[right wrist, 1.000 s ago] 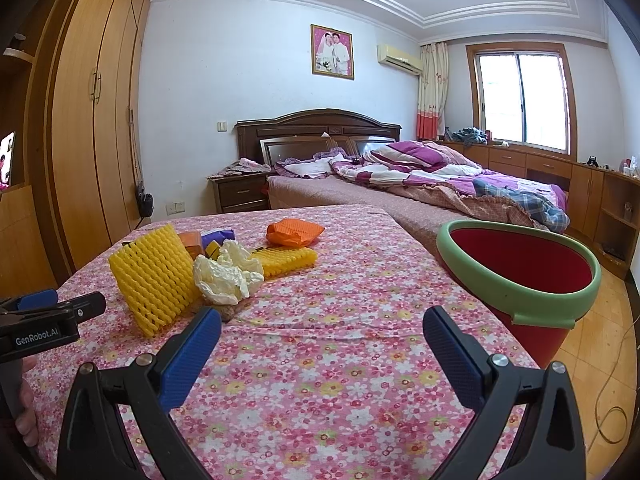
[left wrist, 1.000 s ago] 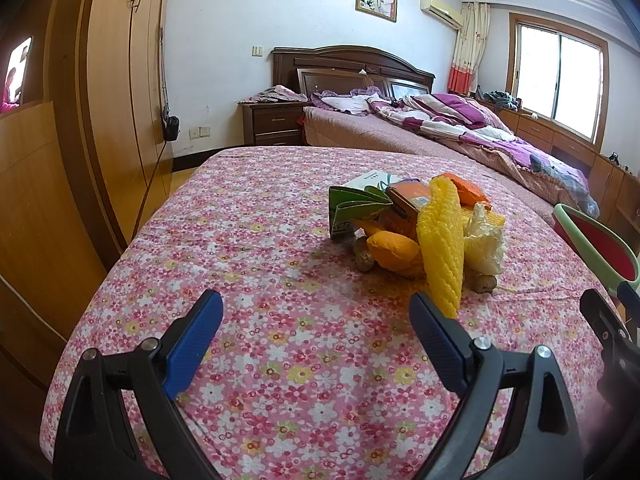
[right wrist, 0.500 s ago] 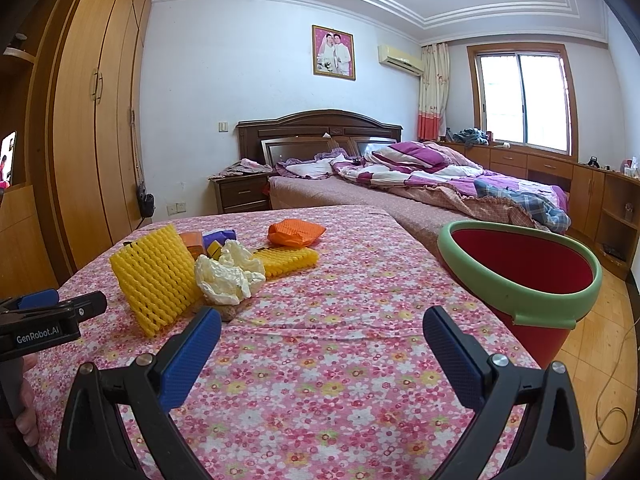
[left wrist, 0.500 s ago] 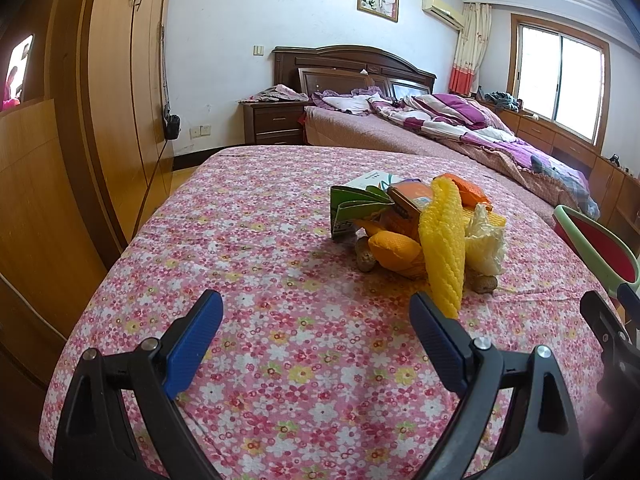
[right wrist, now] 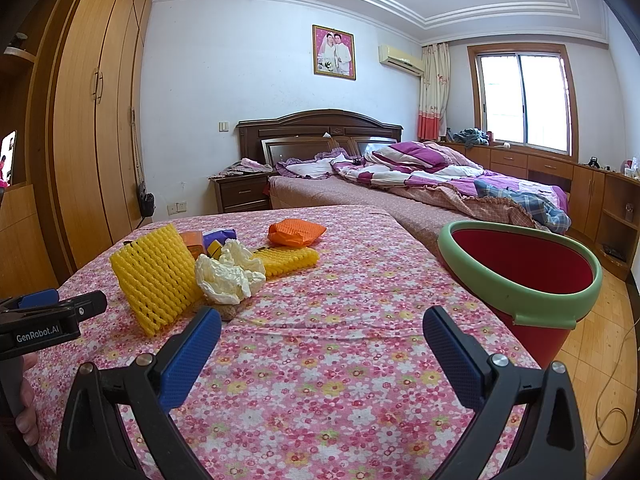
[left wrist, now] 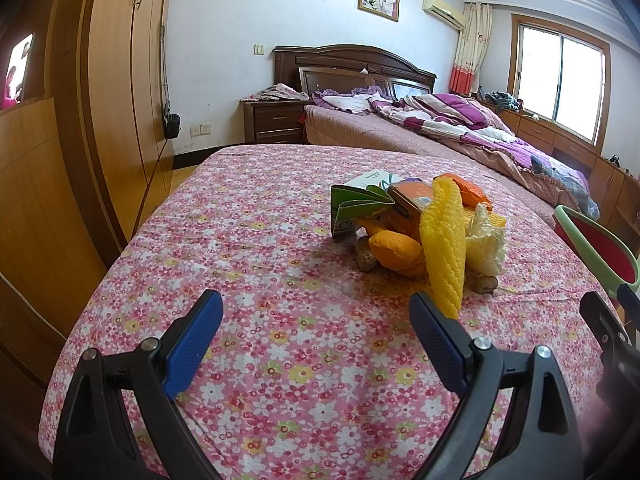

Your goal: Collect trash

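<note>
A heap of trash lies on the pink floral tablecloth: a yellow foam net, crumpled white paper, a green carton, an orange packet, an orange box, a flat yellow net. A red bucket with a green rim stands off the table's right edge. My left gripper is open, short of the heap. My right gripper is open over bare cloth, between heap and bucket.
A wooden wardrobe runs along the left wall. Behind the table is an unmade bed with a nightstand. Low cabinets sit under the window. A hand holds the left gripper's handle.
Both views have shifted only slightly; the right wrist view has crept a little closer to the trash. Nothing was gripped or released.
</note>
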### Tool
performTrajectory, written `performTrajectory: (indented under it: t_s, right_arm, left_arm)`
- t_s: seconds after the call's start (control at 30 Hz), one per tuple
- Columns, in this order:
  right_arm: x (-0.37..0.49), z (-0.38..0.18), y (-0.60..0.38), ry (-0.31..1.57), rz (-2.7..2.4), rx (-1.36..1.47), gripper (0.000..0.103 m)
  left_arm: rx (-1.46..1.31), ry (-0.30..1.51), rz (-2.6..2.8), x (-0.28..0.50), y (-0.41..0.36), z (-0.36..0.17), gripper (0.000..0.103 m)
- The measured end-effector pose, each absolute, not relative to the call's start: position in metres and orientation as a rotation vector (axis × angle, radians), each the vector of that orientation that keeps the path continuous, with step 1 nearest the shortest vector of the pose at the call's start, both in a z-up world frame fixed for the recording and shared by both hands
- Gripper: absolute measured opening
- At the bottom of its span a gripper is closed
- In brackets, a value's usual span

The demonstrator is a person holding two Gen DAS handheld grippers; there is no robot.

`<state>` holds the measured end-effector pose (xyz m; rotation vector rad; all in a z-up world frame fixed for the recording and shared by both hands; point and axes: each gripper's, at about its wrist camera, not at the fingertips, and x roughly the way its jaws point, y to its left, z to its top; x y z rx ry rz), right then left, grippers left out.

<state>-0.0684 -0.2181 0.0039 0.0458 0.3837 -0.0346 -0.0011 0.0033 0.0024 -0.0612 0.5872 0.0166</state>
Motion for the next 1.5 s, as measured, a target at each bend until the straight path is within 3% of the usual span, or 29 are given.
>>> performTrajectory:
  t_s: [1.2,1.5]
  right_arm:
    - [-0.068,0.012,-0.221,0.395,-0.079,0.028,0.103]
    - [-0.069,0.026,-0.256,0.418,-0.106,0.107,0.103]
  left_arm:
    - [-0.075,0.602,-0.013,0.000,0.006,0.002,0.092]
    - [-0.048,0.608,-0.126,0.005,-0.023,0.016,0.092]
